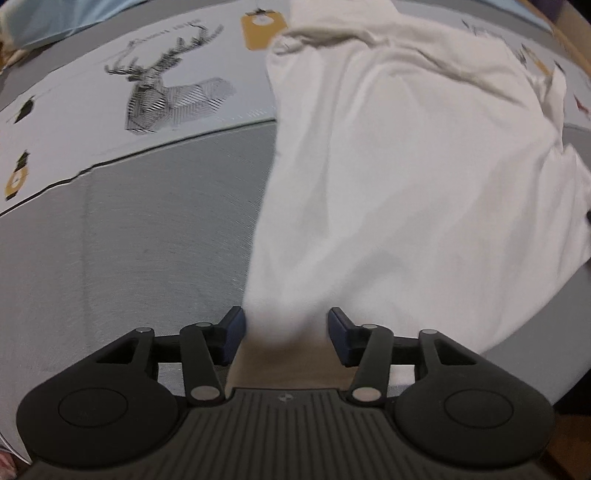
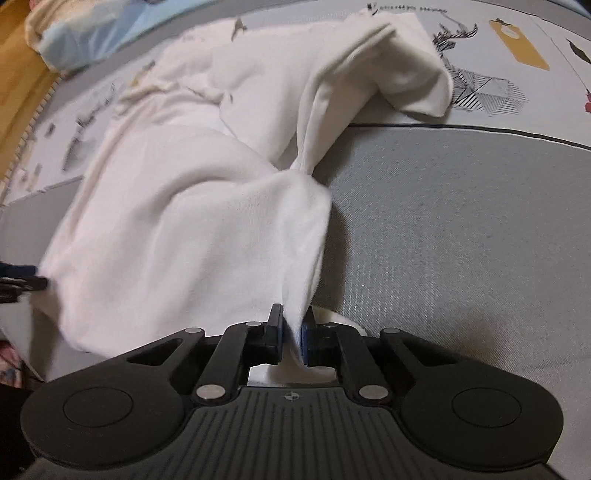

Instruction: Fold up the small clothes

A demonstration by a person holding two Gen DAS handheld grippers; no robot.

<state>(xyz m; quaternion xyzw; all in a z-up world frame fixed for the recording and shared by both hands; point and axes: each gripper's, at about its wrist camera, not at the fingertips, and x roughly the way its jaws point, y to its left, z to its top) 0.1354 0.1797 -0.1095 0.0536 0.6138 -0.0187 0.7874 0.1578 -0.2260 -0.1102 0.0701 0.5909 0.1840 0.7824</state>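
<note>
Bed under a grey cover with a deer-printed pale band; white garment spread over it, rumpled, crossing the band; light-blue pillow at the far edge.

Rumpled white garment on bedspread

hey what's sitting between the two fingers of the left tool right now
In the left wrist view, a corner of the white garment lies between the open left tool fingers.

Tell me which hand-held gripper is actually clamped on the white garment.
The right hand-held gripper: its jaws pinch the white garment. The left hand-held gripper is open, cloth between its fingers.
</note>
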